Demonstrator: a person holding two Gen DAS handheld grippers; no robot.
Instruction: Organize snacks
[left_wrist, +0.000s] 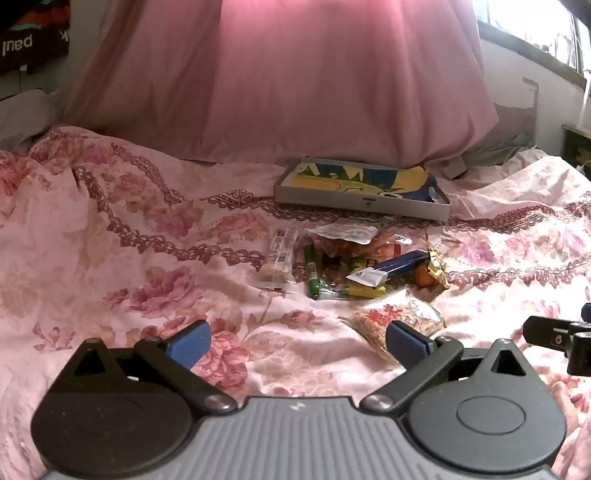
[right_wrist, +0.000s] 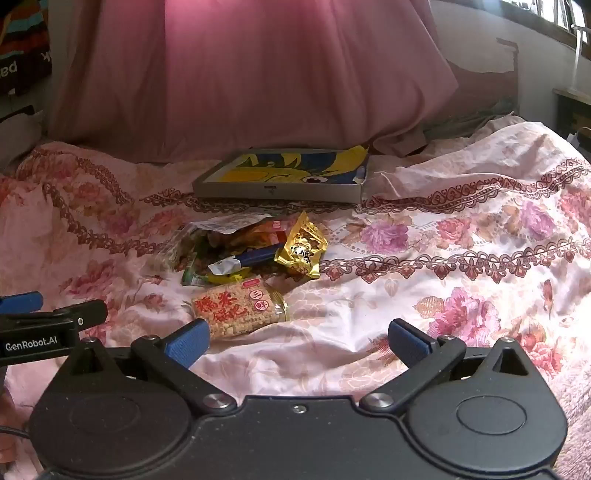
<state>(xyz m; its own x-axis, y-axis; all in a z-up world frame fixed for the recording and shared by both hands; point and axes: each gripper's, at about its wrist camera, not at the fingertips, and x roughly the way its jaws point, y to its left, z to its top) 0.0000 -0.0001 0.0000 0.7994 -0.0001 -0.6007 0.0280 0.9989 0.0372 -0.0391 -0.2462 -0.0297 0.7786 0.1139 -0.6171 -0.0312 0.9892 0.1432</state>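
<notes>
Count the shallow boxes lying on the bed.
1. The shallow box with the yellow and blue cartoon lining lies on the floral bedspread, beyond the snack pile. None seems hidden.

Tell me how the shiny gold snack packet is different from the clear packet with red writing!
The shiny gold snack packet is foil, so its snack is hidden; the clear packet with red writing shows pale crispy grains. The gold one rests against the snack pile; the clear one lies apart, nearer the grippers. Both lie on the floral bedspread.

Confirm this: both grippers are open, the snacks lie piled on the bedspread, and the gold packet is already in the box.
Not right. The gold packet lies on the bedspread beside the pile, short of the box, as the right wrist view shows. The rest holds.
</notes>
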